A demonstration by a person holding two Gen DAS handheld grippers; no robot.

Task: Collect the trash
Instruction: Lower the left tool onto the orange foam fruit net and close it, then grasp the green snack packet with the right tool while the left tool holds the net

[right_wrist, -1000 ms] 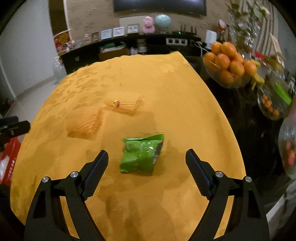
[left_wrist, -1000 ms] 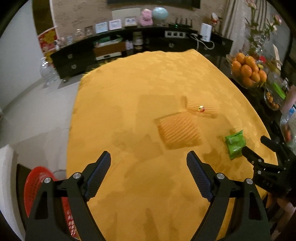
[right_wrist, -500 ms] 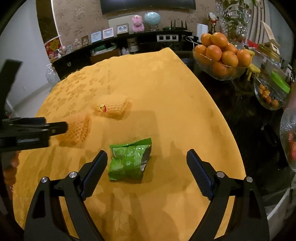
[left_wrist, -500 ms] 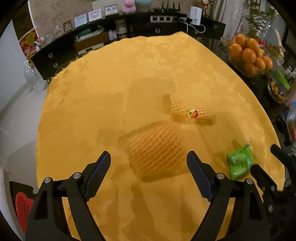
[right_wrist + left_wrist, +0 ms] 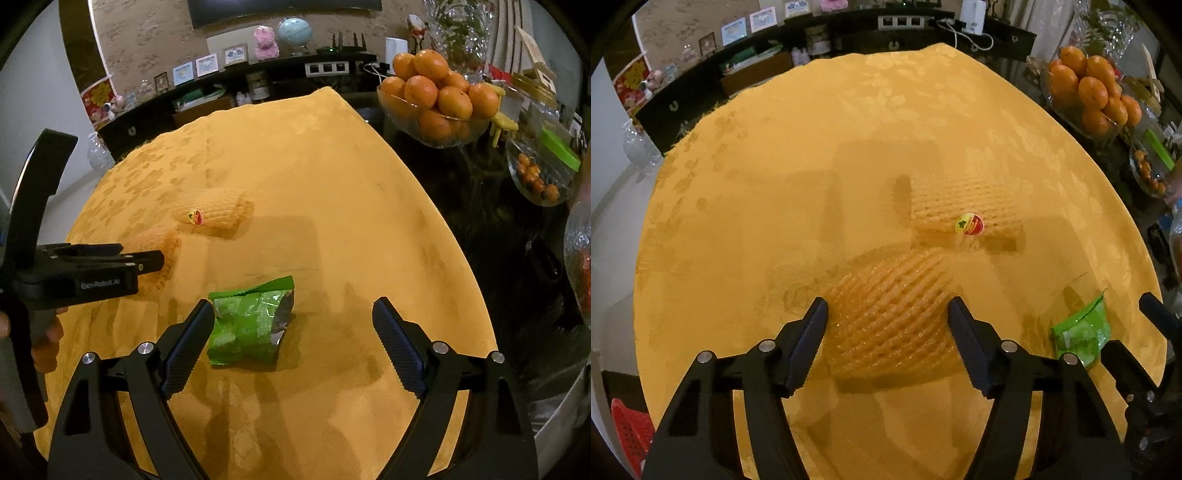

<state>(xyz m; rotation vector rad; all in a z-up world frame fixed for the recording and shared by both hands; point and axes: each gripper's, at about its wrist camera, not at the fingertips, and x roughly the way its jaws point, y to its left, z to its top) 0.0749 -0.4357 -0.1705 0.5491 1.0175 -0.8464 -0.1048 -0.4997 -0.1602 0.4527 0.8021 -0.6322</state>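
Over the foam net (image 5: pixel 890 321), left gripper (image 5: pixel 888 314) fingers (image 5: pixel 809 332) closing, tilted steeply down.

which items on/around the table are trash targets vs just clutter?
Job:
near foam net, between left gripper fingers
foam net with sticker
green wrapper, at right gripper
red basket, likely bin

Clutter:
orange bowl
snack jar
shelf ornaments
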